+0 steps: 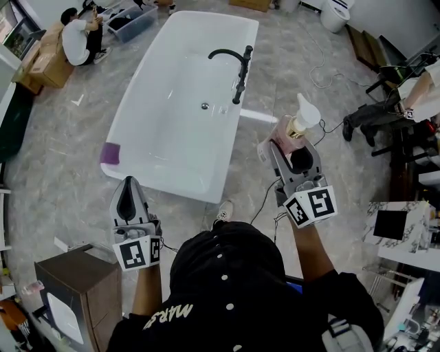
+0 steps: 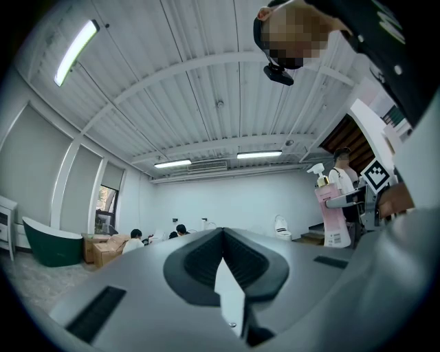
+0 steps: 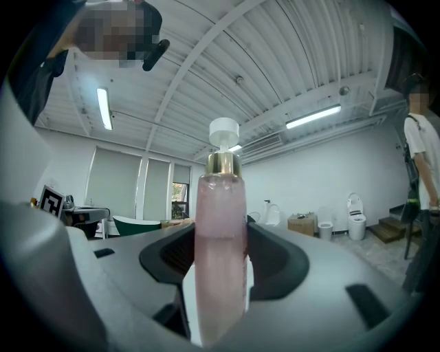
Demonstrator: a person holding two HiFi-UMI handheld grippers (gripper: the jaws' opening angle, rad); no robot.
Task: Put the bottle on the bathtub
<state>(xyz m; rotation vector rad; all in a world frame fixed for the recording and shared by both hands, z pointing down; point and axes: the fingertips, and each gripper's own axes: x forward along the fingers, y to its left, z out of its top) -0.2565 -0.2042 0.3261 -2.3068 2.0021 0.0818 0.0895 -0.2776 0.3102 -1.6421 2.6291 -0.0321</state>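
Observation:
A pink bottle (image 1: pixel 287 133) with a gold collar and a white pump top stands upright in my right gripper (image 1: pixel 289 146), which is shut on it; the bottle hangs over the floor just right of the bathtub's near right corner. In the right gripper view the bottle (image 3: pixel 221 240) fills the gap between the jaws of the right gripper (image 3: pixel 221 237). The white freestanding bathtub (image 1: pixel 135 91) lies ahead, with a black faucet (image 1: pixel 238 66) on its right rim. My left gripper (image 1: pixel 128 184) is shut with nothing in it, near the tub's front edge. The left gripper view shows the left gripper (image 2: pixel 221 235) and the bottle (image 2: pixel 330 213) off to the right.
A purple pad (image 1: pixel 110 152) sits on the tub's left rim. A brown cardboard box (image 1: pixel 75 285) stands at my lower left. A person (image 1: pixel 77 38) sits on the floor at far left. A toilet (image 1: pixel 335 15), floor cables (image 1: pixel 320 72) and a marble-topped desk (image 1: pixel 405 230) are to the right.

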